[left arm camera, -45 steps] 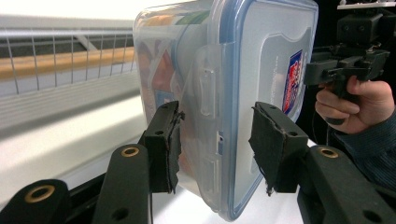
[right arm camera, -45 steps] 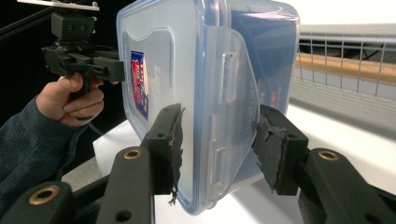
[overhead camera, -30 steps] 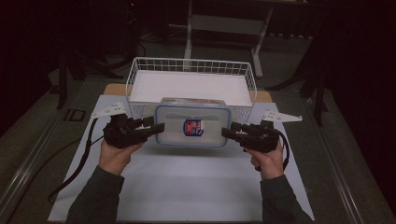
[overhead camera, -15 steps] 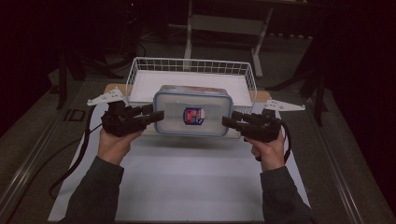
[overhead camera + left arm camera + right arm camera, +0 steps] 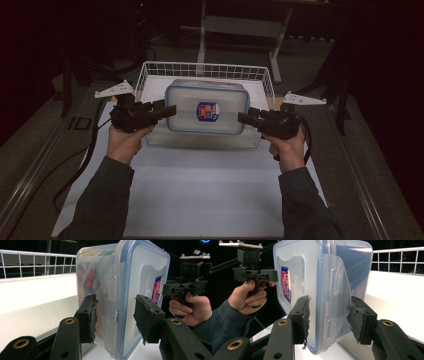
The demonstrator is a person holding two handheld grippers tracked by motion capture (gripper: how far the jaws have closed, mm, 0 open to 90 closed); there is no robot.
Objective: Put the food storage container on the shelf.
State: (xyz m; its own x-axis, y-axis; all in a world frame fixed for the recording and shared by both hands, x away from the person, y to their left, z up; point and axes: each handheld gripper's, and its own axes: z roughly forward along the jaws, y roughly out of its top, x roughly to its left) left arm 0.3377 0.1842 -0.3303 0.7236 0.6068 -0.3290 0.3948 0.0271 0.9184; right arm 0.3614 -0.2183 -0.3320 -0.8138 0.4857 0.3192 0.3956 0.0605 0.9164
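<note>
I hold the clear rectangular plastic food container with the blue-rimmed snap lid [image 5: 207, 108] between both claws, lifted off the worktop and hanging over the near edge of the white wire basket [image 5: 150, 70]. My judgement: the pick-up is done, the carry is about halfway, and what is left is moving it on over the basket, lowering it onto the basket floor and letting go.

My left claw [image 5: 170, 110] grips the container's left end. In the left gripper view [image 5: 115, 317] its two pads straddle the side latch flap, one on the lid face, one on the tub wall, so it is clamped on the container. My right claw [image 5: 244, 118] does the same at the container's right end. In the right gripper view [image 5: 328, 318] the pads sit either side of that latch flap, closed on it. The red and blue label [image 5: 207, 111] sits mid-lid, facing up.

Pose: both forearms come in from the near side of the basket, wrists level, claws pointing inward at each other along the container's long axis. My left hand [image 5: 126, 142] and right hand [image 5: 287, 150] sit just outside the container's ends. The container looks level, roughly parallel to the basket's front rail, clear of the white sheet [image 5: 200, 200] on the worktop.
</note>
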